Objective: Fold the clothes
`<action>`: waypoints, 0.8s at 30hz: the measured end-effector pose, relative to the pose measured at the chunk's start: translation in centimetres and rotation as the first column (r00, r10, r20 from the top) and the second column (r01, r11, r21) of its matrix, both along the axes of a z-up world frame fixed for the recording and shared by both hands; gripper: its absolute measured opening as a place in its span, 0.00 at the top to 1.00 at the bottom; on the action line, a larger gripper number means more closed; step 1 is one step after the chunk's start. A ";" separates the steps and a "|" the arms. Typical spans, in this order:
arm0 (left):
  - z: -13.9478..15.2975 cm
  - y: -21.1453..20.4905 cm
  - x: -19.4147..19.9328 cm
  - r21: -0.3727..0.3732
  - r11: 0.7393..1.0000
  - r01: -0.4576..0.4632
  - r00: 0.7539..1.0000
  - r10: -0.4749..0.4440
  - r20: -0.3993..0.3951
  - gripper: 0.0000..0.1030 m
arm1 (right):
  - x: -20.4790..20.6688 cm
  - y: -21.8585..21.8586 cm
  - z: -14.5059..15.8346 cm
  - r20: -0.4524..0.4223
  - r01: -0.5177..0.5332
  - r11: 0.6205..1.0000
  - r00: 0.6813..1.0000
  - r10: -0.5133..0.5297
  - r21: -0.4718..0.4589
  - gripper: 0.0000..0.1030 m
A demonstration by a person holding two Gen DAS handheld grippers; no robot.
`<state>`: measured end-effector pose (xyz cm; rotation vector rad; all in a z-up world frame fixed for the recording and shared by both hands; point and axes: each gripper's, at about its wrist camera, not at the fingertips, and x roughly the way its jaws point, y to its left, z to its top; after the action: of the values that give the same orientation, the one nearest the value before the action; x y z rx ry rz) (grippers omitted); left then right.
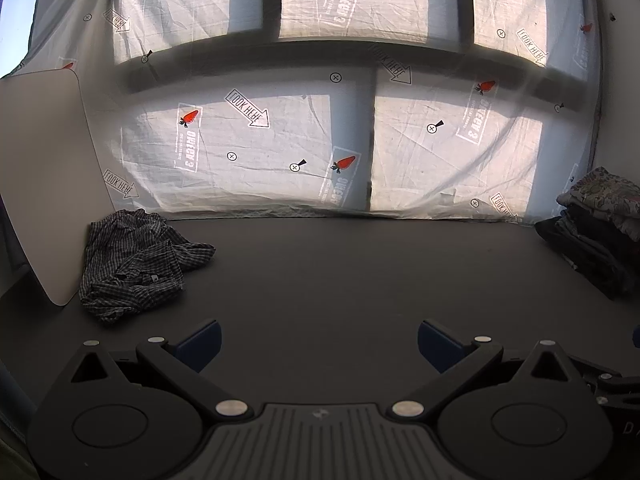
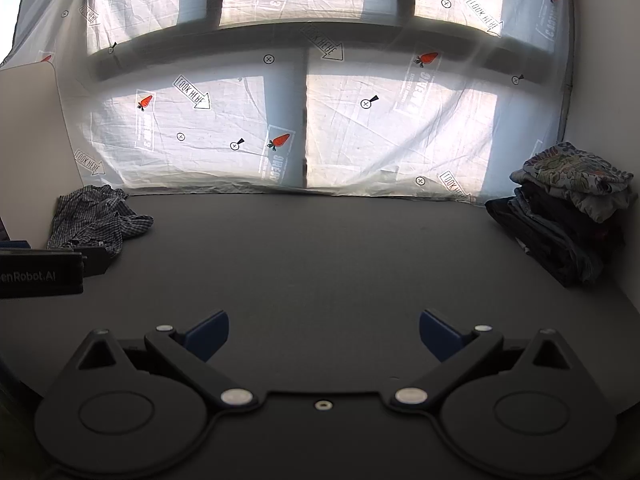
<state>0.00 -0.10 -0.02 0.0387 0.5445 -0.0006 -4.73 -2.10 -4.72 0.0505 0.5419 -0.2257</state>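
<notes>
A crumpled dark checked shirt lies at the far left of the dark table, against a pale upright board. The same checked shirt shows at the left in the right wrist view. My left gripper hovers over the near middle of the table, open, with nothing between its blue pads. My right gripper is likewise open and empty, well short of the shirt. The left gripper's black body shows at the left edge of the right wrist view.
A stack of folded clothes, dark garments under a patterned one, stands at the table's far right corner; the stack also appears in the left wrist view. A white printed sheet hangs over the window behind the table.
</notes>
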 end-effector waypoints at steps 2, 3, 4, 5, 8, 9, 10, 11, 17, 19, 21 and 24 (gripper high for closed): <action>-0.1 -0.2 0.0 0.000 1.000 0.002 1.000 -0.002 0.008 0.00 | 0.0 0.1 0.0 0.000 0.001 1.000 1.000 -0.001 0.000 0.00; -0.1 -0.3 0.0 -0.001 1.000 0.003 1.000 -0.003 0.011 0.00 | 0.0 0.2 0.0 0.000 0.001 1.000 1.000 -0.001 -0.001 0.00; 0.0 -0.3 0.0 -0.002 1.000 0.004 1.000 -0.004 0.010 0.00 | 0.0 0.3 0.0 0.000 0.002 1.000 1.000 -0.002 -0.001 0.00; 0.0 -0.2 0.1 -0.004 1.000 0.005 1.000 -0.005 0.008 0.00 | 0.0 0.3 0.0 0.000 0.002 1.000 1.000 -0.002 -0.001 0.00; 0.7 0.2 0.2 -0.009 1.000 0.009 1.000 -0.009 0.004 0.00 | -0.1 0.4 0.2 -0.001 0.005 1.000 1.000 -0.005 -0.003 0.00; 1.0 0.4 0.3 -0.012 1.000 0.011 1.000 -0.010 0.002 0.00 | -0.1 0.6 0.3 0.000 0.005 1.000 1.000 -0.005 -0.003 0.00; 1.3 0.5 0.3 -0.013 1.000 0.011 1.000 -0.011 -0.001 0.00 | -0.2 0.6 0.3 0.000 0.006 1.000 1.000 -0.006 -0.004 0.00; 1.3 0.7 0.3 -0.013 1.000 0.012 1.000 -0.013 -0.003 0.00 | -0.2 0.7 0.4 0.001 0.006 1.000 1.000 -0.006 -0.004 0.00; 1.7 0.8 0.5 -0.007 1.000 0.017 1.000 -0.017 -0.006 0.00 | 0.0 0.5 0.2 0.001 0.003 1.000 1.000 -0.003 0.000 0.00; 1.8 0.9 0.6 -0.007 1.000 0.017 1.000 -0.017 -0.007 0.00 | 0.0 0.5 0.3 0.002 0.002 1.000 1.000 -0.002 0.000 0.00; 1.9 1.0 0.6 -0.007 1.000 0.016 1.000 -0.016 -0.009 0.00 | 0.0 0.6 0.3 0.002 0.002 1.000 1.000 -0.002 0.002 0.00; 2.0 1.0 0.7 -0.007 1.000 0.016 1.000 -0.016 -0.009 0.00 | 0.0 0.5 0.3 0.004 0.002 1.000 1.000 -0.002 0.002 0.00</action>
<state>0.68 0.86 1.96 0.0361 0.5531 -0.0180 -4.77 -1.61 -4.45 0.0530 0.5386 -0.2272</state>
